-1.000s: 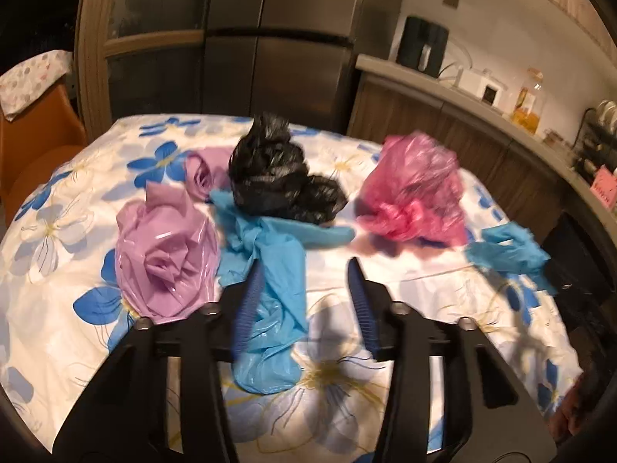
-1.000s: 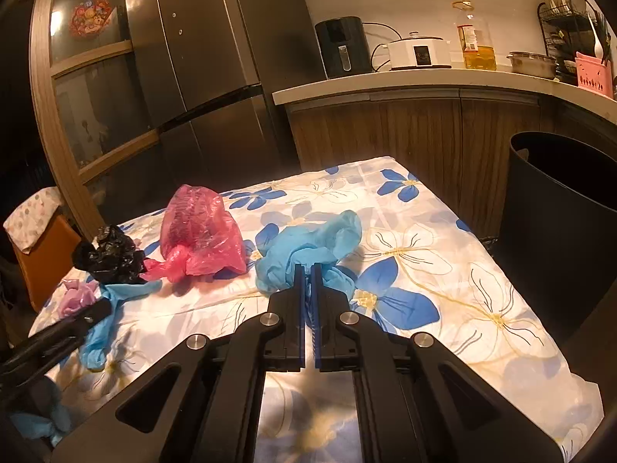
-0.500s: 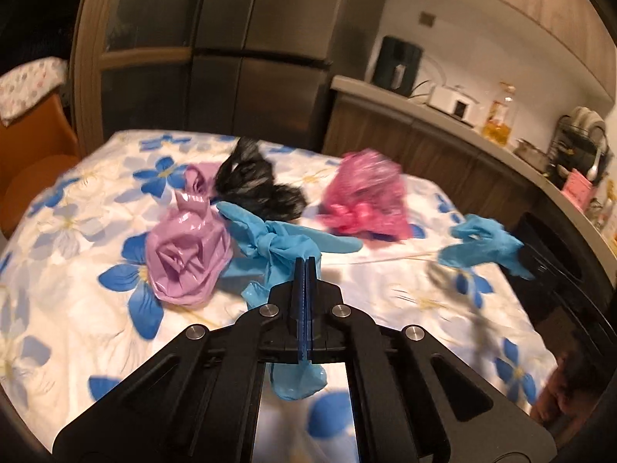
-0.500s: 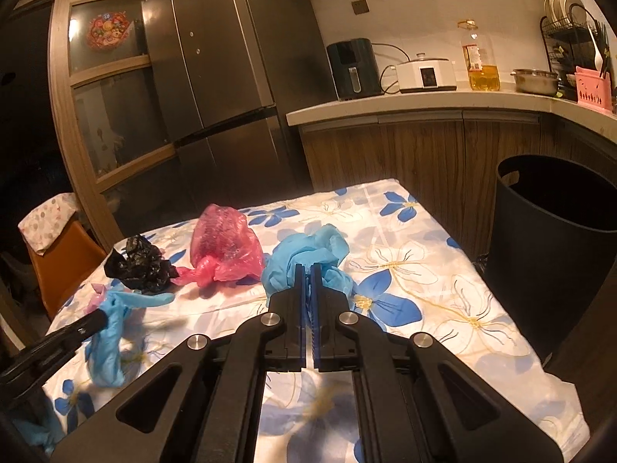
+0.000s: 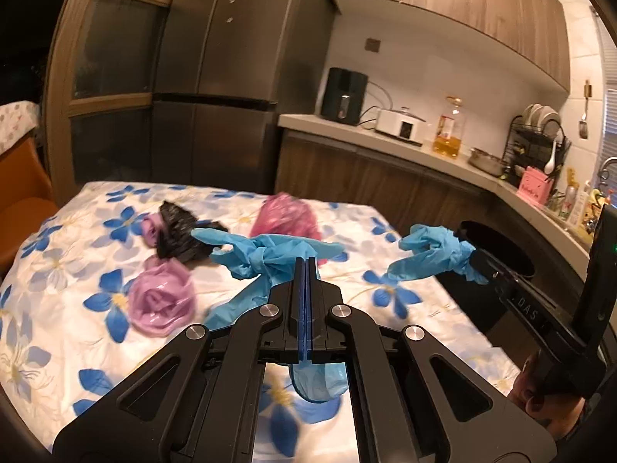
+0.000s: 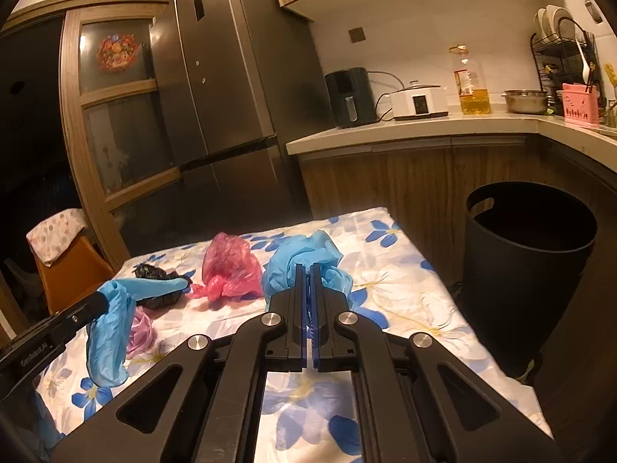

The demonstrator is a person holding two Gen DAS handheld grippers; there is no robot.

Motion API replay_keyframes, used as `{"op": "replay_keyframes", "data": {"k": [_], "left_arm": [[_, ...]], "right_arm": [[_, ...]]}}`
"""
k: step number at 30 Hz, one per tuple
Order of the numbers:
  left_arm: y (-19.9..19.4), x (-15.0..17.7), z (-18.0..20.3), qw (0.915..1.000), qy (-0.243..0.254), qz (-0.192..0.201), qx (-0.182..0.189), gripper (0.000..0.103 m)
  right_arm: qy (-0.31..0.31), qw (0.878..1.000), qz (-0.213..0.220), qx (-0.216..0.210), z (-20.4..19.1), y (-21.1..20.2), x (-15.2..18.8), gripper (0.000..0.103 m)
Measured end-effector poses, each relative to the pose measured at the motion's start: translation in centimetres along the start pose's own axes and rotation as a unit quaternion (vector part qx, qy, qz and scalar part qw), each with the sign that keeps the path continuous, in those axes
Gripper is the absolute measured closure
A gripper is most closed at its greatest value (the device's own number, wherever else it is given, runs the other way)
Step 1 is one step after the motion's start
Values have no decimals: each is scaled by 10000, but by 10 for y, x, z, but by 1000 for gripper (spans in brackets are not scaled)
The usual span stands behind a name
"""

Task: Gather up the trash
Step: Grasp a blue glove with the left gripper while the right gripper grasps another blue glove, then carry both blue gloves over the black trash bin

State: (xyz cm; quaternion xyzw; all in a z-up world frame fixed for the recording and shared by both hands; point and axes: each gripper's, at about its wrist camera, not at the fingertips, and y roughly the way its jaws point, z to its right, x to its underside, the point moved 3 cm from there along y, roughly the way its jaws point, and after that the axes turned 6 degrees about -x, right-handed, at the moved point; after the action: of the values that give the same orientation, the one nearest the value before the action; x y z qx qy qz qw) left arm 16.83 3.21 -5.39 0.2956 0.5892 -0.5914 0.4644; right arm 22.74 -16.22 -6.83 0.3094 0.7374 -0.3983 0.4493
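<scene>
while the left gripper [image 5: 304, 270] has its fingers pinching a knotted blue glove [image 5: 270, 256] at lower centre of its view, the glove hangs clear of the flowered surface [image 5: 58, 308]. the right gripper [image 6: 307, 276] likewise has its fingers pinching a second blue glove [image 6: 304, 256], lifted just above the cloth. beyond them on the surface lie a purple bag [image 5: 162, 301] at centre left, a black bag [image 5: 177, 233] behind it and a pink bag [image 6: 227, 266] near mid-frame. at right, beside the surface, stands a black bin [image 6: 528, 270]. a fridge [image 6: 231, 88] rises at the back.
</scene>
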Motion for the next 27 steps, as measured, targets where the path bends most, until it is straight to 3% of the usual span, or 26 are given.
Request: {"op": "replay_keyframes", "data": {"k": [16,27], "left_arm": [[27,-25,82,9972,323,126,663,103],[50,-40,152,9906,639,178,1198,103]], "right_arm": [[122,9980,442,442,53,-38,-29,101],[243,9932,717,885,95,-55,-47,101]]}}
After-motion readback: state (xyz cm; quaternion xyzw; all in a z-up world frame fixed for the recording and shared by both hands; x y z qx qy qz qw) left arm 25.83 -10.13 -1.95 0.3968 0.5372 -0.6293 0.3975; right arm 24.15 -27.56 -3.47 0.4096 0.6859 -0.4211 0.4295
